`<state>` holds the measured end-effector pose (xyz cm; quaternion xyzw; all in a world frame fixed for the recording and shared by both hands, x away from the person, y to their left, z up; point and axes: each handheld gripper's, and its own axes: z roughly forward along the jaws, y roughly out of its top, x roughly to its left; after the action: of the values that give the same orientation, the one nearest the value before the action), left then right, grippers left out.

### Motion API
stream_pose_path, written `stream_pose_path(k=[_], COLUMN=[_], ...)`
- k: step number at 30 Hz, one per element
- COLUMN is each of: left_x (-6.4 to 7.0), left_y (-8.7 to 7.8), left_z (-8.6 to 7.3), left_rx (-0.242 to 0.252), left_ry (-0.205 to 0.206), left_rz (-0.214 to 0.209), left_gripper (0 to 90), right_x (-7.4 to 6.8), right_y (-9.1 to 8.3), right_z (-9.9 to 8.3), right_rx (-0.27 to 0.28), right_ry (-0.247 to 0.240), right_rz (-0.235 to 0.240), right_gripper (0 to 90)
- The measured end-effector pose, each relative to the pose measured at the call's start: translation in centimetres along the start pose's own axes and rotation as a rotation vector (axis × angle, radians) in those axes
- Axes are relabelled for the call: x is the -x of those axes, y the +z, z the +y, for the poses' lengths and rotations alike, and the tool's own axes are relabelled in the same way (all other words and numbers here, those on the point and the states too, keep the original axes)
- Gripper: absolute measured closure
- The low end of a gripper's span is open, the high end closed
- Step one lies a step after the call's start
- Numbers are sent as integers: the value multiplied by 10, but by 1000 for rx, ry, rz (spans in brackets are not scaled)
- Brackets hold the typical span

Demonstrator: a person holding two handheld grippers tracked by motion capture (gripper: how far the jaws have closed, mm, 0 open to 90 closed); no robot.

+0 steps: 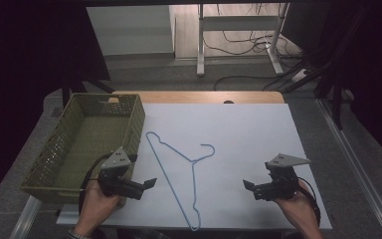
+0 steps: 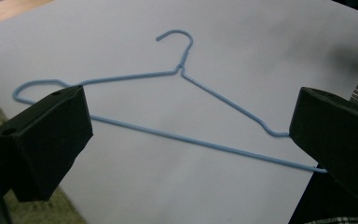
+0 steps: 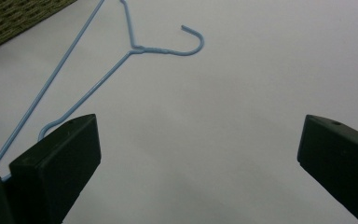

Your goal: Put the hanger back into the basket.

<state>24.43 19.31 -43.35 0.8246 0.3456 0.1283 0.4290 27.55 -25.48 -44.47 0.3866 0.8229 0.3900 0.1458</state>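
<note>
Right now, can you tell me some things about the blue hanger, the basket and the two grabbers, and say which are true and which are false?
1. The blue wire hanger lies flat on the white sheet. True.
2. The hanger is inside the green basket. False: it lies beside it.
3. The left gripper is open. True.
4. The right gripper holds the hanger. False: it is open, holding nothing.
5. The basket has things in it. False: it looks empty.

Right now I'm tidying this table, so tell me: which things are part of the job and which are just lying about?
Part of the job:
- blue wire hanger, flat on the white sheet
- left gripper, open
- right gripper, open
- probably the green basket, beside the hanger

Just lying about:
- cables on the floor
- table stand behind
</note>
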Motion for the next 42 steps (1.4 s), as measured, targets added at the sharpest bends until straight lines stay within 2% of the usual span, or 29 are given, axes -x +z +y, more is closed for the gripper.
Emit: stream_pose_path(k=[7, 11, 19, 26, 27, 30, 33, 35, 37, 42], left_x=[1, 3, 11, 8, 5, 4, 1, -1, -2, -4], left_y=[20, 34, 65, 86, 94, 100, 110, 114, 121, 126], left_z=[7, 15, 31, 35, 35, 35, 34, 33, 30, 24], left_rx=[-7, -9, -54, -91, -97, -104, -110, -119, -127, -154], left_ry=[9, 4, 24, 46, 39, 37, 30, 39, 45, 61], left_rz=[-45, -83, -128, -104, -114, -113, -115, -109, -96, -80], left_gripper=[0, 0, 0, 0, 0, 0, 0, 0, 0, 0], right_x=[-3, -1, -1, 2, 4, 5, 7, 7, 7, 7], right_y=[8, 14, 27, 43, 50, 58, 73, 77, 88, 105], right_z=[7, 14, 30, 42, 45, 48, 55, 57, 64, 73], right_rx=[-5, 3, 5, -12, -23, -31, -46, -50, -66, -96], right_ry=[-16, -14, -43, -48, -49, -41, -46, -49, -34, -40], right_rz=[9, 17, 26, 7, 4, 1, 4, 7, 17, 14], right_gripper=[0, 0, 0, 0, 0, 0, 0, 0, 0, 25])
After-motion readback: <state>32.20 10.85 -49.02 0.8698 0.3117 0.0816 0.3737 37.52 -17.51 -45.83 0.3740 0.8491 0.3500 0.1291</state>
